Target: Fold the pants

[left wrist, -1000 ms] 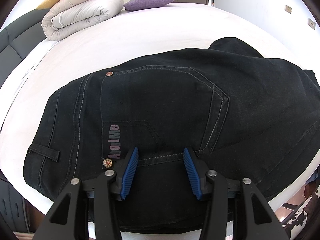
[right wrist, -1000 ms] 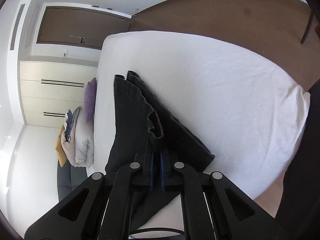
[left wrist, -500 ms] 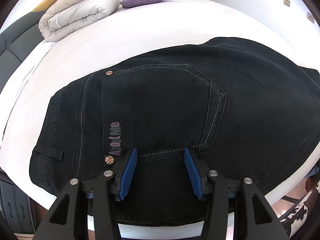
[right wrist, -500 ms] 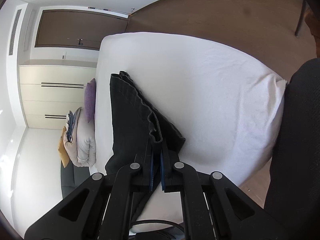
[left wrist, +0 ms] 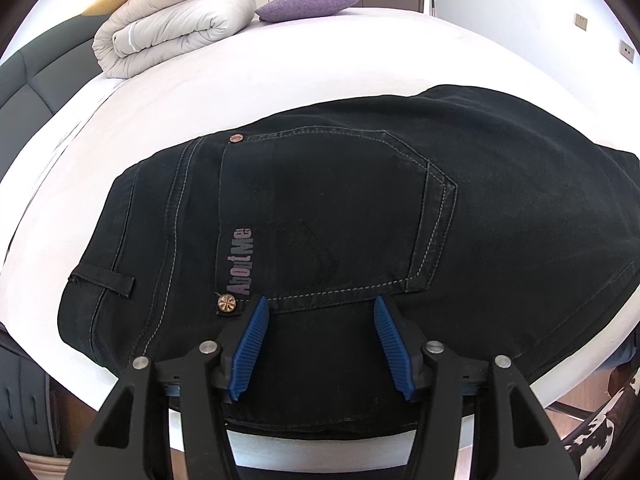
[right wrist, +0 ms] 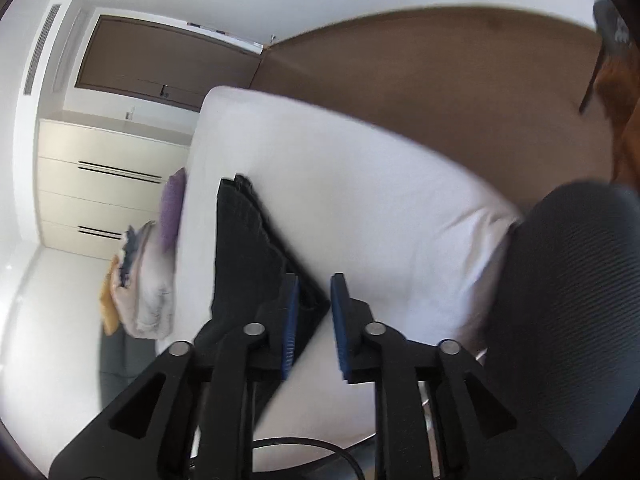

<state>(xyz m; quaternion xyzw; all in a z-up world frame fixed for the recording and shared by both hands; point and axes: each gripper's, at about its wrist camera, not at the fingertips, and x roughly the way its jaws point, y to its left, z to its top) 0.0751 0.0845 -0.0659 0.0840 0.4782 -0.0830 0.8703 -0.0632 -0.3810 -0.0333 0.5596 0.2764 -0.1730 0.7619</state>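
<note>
Black jeans [left wrist: 340,220] lie flat on the white bed [left wrist: 320,60], back pocket and "AboutMe" lettering facing up. My left gripper [left wrist: 320,304] hovers just over the cloth below the pocket seam. Its jaws are opening, and the blue pads [left wrist: 250,344] stand apart with no fold pinched. In the right wrist view the folded jeans [right wrist: 244,248] stretch away along the bed [right wrist: 380,220]. My right gripper [right wrist: 316,280] is at their near corner with its jaws opening. The cloth shows behind the gap, and neither pad presses on it.
A rolled grey duvet [left wrist: 176,28] and a purple pillow [left wrist: 308,0] sit at the head of the bed by the grey headboard [left wrist: 24,80]. A dark mesh chair [right wrist: 568,280] stands close on the right, beside wooden floor [right wrist: 440,92]. Cream drawers [right wrist: 100,184] line the wall.
My right gripper has let go of the jeans' fold, and its jaws have parted as it drew back. The raised fold has settled flat. My left jaws have widened a little.
</note>
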